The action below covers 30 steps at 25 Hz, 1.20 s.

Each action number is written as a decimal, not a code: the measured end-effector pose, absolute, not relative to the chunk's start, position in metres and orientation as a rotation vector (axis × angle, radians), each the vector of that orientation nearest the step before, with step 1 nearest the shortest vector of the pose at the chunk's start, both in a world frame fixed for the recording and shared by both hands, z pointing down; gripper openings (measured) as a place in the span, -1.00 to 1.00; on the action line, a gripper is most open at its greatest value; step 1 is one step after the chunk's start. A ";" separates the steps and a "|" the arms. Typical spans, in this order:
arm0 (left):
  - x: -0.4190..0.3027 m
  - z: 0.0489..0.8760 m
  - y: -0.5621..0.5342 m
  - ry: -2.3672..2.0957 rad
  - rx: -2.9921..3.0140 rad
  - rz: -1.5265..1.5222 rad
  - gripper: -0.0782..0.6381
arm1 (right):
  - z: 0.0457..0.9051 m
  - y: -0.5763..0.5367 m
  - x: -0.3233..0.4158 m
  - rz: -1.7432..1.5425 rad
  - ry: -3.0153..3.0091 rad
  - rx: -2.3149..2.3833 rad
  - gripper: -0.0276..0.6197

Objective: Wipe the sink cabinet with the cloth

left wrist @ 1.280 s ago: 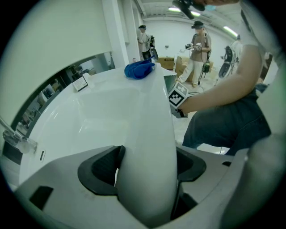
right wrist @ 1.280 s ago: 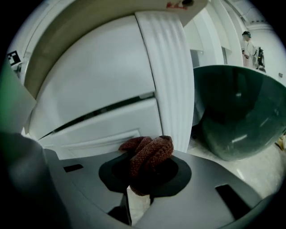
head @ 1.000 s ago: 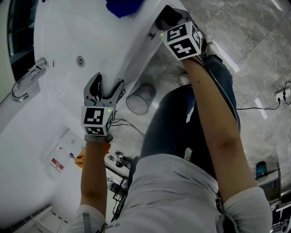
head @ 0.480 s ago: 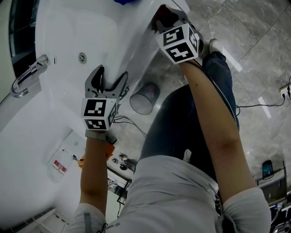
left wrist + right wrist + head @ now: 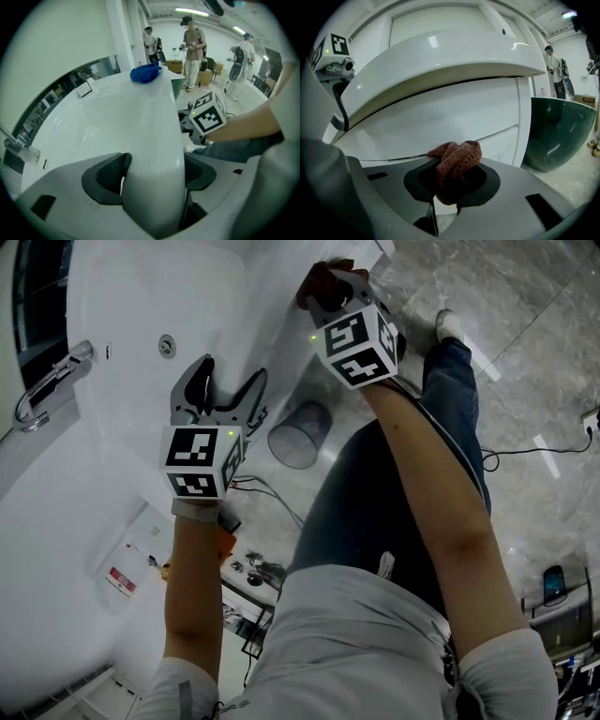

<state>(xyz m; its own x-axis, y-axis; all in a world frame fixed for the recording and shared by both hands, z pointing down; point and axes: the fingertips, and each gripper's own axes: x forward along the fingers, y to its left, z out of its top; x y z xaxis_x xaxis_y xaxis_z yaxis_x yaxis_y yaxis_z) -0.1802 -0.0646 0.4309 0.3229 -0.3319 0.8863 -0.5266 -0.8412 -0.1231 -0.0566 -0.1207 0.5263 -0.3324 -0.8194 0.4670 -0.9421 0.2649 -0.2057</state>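
A reddish-brown knitted cloth [image 5: 457,164] is bunched between the jaws of my right gripper [image 5: 450,183], which is shut on it. The cloth is held up against the white cabinet front [image 5: 440,117] just under the overhanging sink rim. In the head view the right gripper [image 5: 330,282] and the dark red cloth [image 5: 314,282] sit at the top, under the sink's edge. My left gripper [image 5: 228,381] is open, its jaws straddling the white sink rim [image 5: 154,131], one jaw inside the basin and one outside.
A chrome faucet [image 5: 47,390] stands at the basin's [image 5: 131,296] left, with a round overflow [image 5: 167,345] near it. A blue cloth [image 5: 146,73] lies on the far counter. A clear bin [image 5: 300,435] stands on the floor below, a dark green basin [image 5: 558,131] to the right. People stand in the background.
The right gripper has slid a little left and down along the cabinet with the cloth. The left gripper has shifted slightly up along the rim. The blue cloth has left the head view.
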 end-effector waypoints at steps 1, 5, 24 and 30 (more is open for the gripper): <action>-0.180 0.431 -0.065 -0.788 2.397 1.535 0.12 | 0.527 -0.119 -0.061 0.664 -2.277 1.625 -0.68; -0.180 0.430 -0.065 -0.789 2.401 1.532 0.12 | 0.526 -0.111 -0.079 0.668 -2.300 1.591 -0.68; -0.181 0.429 -0.065 -0.801 2.409 1.542 0.12 | 0.560 -0.082 -0.149 0.752 -2.404 1.333 -0.67; -0.179 0.429 -0.064 -0.806 2.415 1.550 0.12 | 0.590 -0.090 -0.138 0.785 -2.367 1.310 -0.67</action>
